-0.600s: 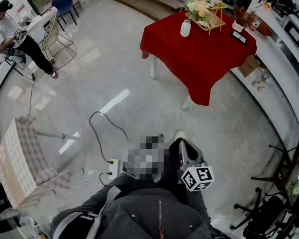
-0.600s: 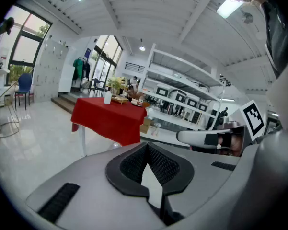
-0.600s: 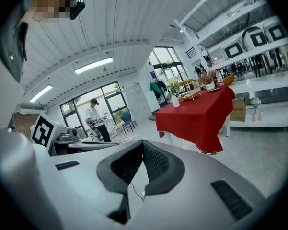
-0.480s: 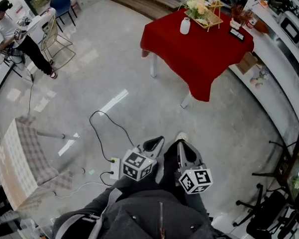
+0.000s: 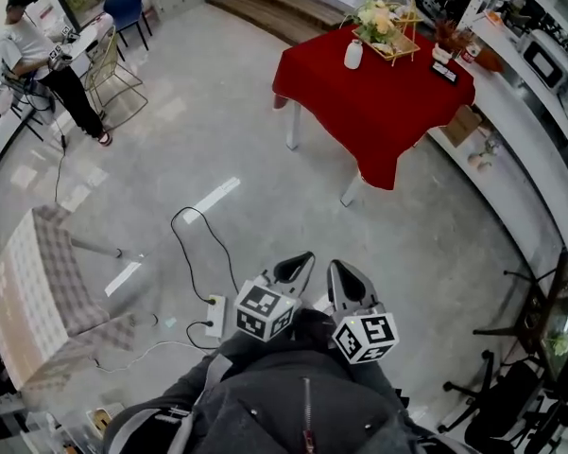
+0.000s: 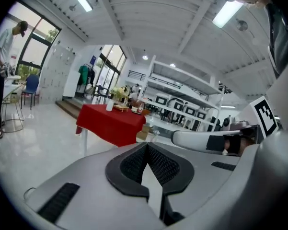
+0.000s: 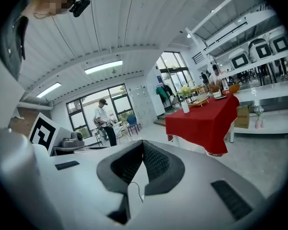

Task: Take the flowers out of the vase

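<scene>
Held grey left gripper (image 5: 296, 269) and right gripper (image 5: 346, 282) shut, empty; likely needed walking close to red-clothed table (image 5: 378, 112), squarely facing small white vase (image 5: 353, 54).

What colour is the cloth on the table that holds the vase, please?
The tablecloth is plain red, clearest in the head view.

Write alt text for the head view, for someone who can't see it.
Seen from above, a person holds the left hand-held gripper and right hand-held gripper, both shut and empty, close to the body, far from a red-clothed table across the grey floor. A white vase and flowers sit at the table's far edge.
</scene>
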Available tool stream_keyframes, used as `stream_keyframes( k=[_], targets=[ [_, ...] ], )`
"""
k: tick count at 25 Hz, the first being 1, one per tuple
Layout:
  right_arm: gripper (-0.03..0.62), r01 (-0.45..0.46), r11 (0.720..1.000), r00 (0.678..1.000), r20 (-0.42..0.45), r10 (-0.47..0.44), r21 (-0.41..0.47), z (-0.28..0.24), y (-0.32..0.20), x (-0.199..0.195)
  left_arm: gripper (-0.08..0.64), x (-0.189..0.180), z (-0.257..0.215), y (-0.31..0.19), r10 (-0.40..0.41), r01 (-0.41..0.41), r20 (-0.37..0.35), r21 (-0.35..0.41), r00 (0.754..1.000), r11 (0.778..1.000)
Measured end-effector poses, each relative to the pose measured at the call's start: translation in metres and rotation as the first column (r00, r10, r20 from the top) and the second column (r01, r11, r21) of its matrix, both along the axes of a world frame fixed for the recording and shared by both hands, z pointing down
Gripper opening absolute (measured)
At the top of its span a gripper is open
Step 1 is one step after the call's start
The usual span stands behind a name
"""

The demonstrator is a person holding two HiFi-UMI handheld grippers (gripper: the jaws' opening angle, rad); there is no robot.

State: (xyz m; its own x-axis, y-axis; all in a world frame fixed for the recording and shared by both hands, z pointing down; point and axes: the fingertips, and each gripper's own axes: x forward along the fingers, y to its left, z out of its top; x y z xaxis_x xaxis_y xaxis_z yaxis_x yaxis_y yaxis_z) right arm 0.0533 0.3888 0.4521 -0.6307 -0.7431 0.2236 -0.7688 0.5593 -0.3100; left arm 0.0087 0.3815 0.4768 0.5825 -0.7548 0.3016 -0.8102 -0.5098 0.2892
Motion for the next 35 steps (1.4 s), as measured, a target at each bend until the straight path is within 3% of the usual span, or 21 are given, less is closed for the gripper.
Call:
stream_keyframes(
  k=[7,21,35],
  targets=[
    [0.011,-0.039,0.998,0.998,0.041,0.042,-0.056,0.012,0.014,0.001,0.008,0.001,0.005,0.018,0.017,-0.017,-0.002,-0.019,1.0,1.0],
    [0.012,-0.151,0.986,0.987,0.047,0.155,-0.065,0.02,0.028,-0.004,0.008,-0.006,0.012,0.026,0.087,-0.087,-0.015,-0.02,0.996,0.996],
    [0.012,-0.153,0.986,0.987,0.032,0.156,-0.063,0.017,-0.016,-0.004,0.008,-0.001,0.01,-0.013,0.111,-0.111,-0.019,-0.017,0.994,0.994]
  ],
)
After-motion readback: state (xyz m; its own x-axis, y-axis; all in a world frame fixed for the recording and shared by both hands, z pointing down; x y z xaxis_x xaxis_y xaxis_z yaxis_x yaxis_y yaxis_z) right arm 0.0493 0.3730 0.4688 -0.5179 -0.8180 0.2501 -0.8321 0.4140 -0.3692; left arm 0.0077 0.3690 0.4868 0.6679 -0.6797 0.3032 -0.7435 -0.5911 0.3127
